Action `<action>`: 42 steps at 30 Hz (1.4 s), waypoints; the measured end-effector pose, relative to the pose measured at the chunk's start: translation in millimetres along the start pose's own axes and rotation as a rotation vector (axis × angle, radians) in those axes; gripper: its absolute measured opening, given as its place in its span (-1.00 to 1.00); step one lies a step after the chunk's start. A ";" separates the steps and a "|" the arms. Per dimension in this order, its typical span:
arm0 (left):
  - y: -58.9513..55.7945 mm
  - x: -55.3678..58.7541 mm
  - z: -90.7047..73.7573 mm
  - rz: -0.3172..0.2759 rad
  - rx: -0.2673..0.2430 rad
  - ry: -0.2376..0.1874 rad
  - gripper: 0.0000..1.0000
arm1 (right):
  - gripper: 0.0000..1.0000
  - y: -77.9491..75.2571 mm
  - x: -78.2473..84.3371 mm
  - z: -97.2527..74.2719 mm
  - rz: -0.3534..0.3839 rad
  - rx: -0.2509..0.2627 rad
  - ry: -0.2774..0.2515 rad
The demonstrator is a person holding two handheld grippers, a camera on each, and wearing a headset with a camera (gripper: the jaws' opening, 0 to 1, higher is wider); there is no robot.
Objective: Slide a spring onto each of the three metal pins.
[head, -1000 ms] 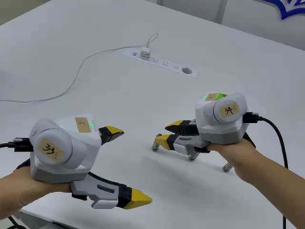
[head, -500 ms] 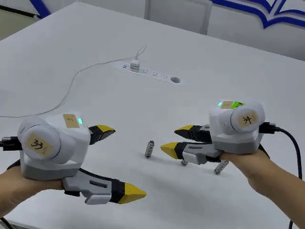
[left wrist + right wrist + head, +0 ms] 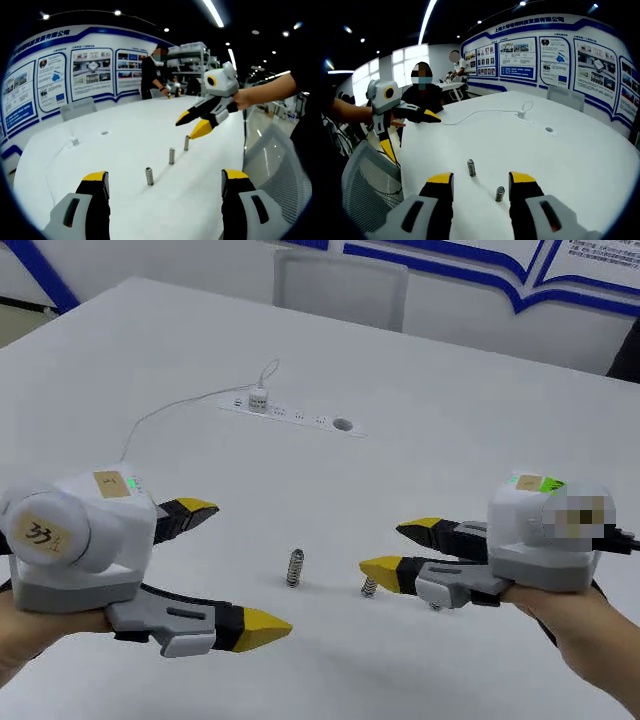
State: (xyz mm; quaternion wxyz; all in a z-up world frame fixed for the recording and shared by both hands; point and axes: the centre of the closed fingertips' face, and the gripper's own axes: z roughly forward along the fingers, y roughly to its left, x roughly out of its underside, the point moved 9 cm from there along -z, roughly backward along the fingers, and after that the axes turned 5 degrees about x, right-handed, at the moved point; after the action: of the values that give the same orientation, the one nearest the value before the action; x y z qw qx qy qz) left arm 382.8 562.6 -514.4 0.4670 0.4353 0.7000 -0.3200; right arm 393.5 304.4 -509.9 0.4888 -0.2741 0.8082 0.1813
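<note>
The right gripper (image 3: pixel 397 550), jaws part-spread and empty, has drawn back, baring a spring (image 3: pixel 369 586) by its lower tip. A third spring (image 3: pixel 186 143) stands under it, and a second spring (image 3: pixel 294 567) stands upright between the grippers. The left gripper (image 3: pixel 230 567) gapes wide, empty.

You hold the white-and-grey left gripper (image 3: pixel 232 566), and the round tan paper label (image 3: pixel 42 536) on its rear reads a handwritten "33", followed by a mark you cannot make out. The blue-and-white wall boards (image 3: pixel 535 47) carry a headline in Chinese characters, too small to read
</note>
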 end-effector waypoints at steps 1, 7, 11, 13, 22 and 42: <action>-0.4 0.0 0.3 0.005 0.002 0.007 0.90 | -0.09 -1.9 1.5 -3.7 0.013 0.005 -0.009; -1.1 -1.7 1.0 0.012 0.010 0.011 0.90 | -0.03 -13.0 13.4 -27.9 0.027 0.048 -0.018; -0.6 -1.4 0.2 0.021 0.014 0.023 0.91 | 0.01 -18.9 20.5 -42.3 0.040 0.068 -0.024; 0.3 -0.9 -0.6 0.020 0.015 0.029 0.90 | 0.03 -22.1 24.4 -49.3 0.042 0.076 -0.025; 3.0 -0.8 -4.5 0.016 0.013 0.036 0.91 | 0.15 -26.5 36.5 -77.5 0.076 0.097 -0.052; 1.2 10.1 -5.8 -0.015 0.013 0.039 0.89 | 0.25 -21.2 68.5 -94.9 0.165 0.172 -0.053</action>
State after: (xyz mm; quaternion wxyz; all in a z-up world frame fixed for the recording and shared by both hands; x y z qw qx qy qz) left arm 379.9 571.2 -521.7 0.4481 0.4392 0.7101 -0.3194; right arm 315.7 216.4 -528.0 0.5150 -0.1586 0.8274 0.1582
